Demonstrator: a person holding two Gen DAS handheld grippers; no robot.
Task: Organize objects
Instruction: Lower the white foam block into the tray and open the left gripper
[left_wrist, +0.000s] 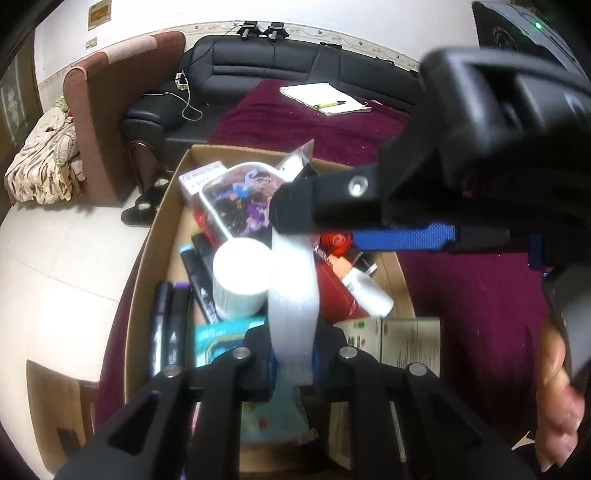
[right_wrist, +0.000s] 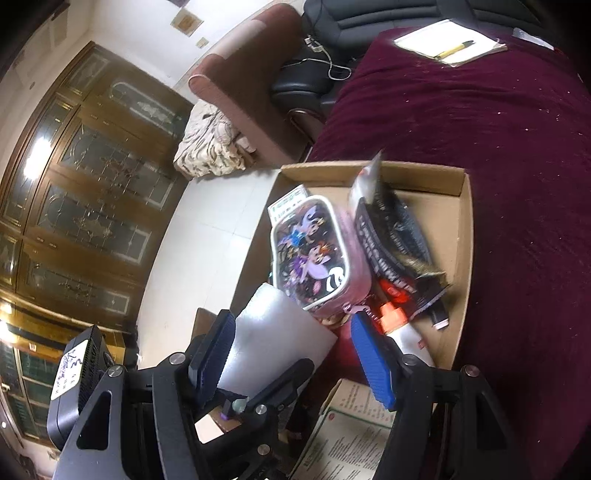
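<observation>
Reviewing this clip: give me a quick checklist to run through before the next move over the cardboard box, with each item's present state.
1. Left gripper shut on the white foam strip: ok.
2. Right gripper open around the strip, blue pads either side: ok.
3. Right pads pressing the strip: not ok, gaps show on both sides.
4. Strip clear of the white cup beside it: cannot tell, they overlap in the left wrist view.
5. Free floor left in the cardboard box: ok, bare cardboard near its right wall.
6. Cartoon pencil case lying steady: cannot tell.
</observation>
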